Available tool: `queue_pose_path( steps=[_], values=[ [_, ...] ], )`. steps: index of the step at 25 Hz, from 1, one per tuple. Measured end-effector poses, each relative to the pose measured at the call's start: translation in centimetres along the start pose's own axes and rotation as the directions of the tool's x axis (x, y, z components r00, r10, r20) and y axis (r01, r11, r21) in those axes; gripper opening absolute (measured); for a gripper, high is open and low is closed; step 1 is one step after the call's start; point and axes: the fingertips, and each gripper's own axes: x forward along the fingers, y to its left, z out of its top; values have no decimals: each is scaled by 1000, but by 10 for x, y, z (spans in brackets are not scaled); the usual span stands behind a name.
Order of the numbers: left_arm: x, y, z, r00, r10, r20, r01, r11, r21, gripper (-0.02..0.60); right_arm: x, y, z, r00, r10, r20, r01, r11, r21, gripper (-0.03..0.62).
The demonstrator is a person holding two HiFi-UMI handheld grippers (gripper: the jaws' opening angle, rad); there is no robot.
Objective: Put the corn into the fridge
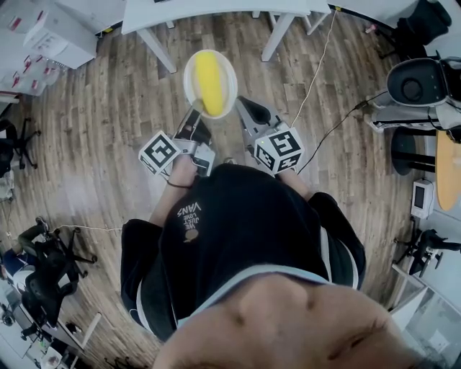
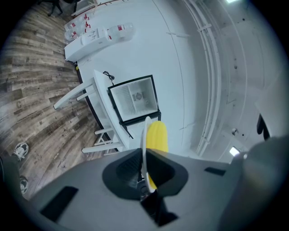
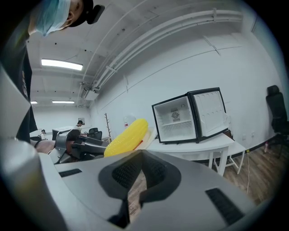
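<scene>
A yellow corn cob (image 1: 209, 83) lies on a small white plate (image 1: 189, 66) that I hold out over the wooden floor. My left gripper (image 1: 197, 108) is shut on the plate's near rim. In the left gripper view the plate (image 2: 144, 135) stands edge-on between the jaws, with the corn (image 2: 157, 135) beside it. My right gripper (image 1: 245, 109) hangs just right of the plate, shut and with nothing in it (image 3: 139, 170). The small black-framed fridge (image 2: 134, 99) stands on a white table with its door open and its white interior showing (image 3: 176, 117). From the right gripper, corn (image 3: 126, 137) shows at the left.
The white table (image 1: 216, 11) stands ahead, its legs (image 1: 277, 32) on the wood floor. A cable (image 1: 317, 68) runs across the floor to grey equipment (image 1: 418, 83) at the right. Office chairs (image 1: 39, 256) stand at the left, white boxes (image 1: 61, 36) at the far left.
</scene>
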Motion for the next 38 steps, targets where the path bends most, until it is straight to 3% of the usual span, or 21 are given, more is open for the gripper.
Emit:
queue_pose_path(
  steps=[3, 7, 14, 18, 38],
  values=[
    [8, -1, 8, 999, -32, -1, 32, 999, -20, 31, 11, -3, 1, 1000, -6, -5, 6, 1000, 3, 12],
    [15, 11, 26, 1000, 12, -14, -12, 1000, -6, 31, 30, -7, 4, 1000, -14, -6, 14, 1000, 11, 12],
    [41, 23, 62, 999, 15, -35, -15, 1000, -9, 31, 71, -20, 15, 999, -40, -2, 40, 999, 11, 12],
    [61, 22, 82, 999, -21, -50, 19, 1000, -23, 31, 93, -29, 23, 998, -59, 2, 59, 998, 14, 12],
    [114, 55, 176, 986, -26, -167, 25, 1000, -6, 31, 192, -43, 44, 984, -175, 29, 174, 984, 31, 12]
  ],
)
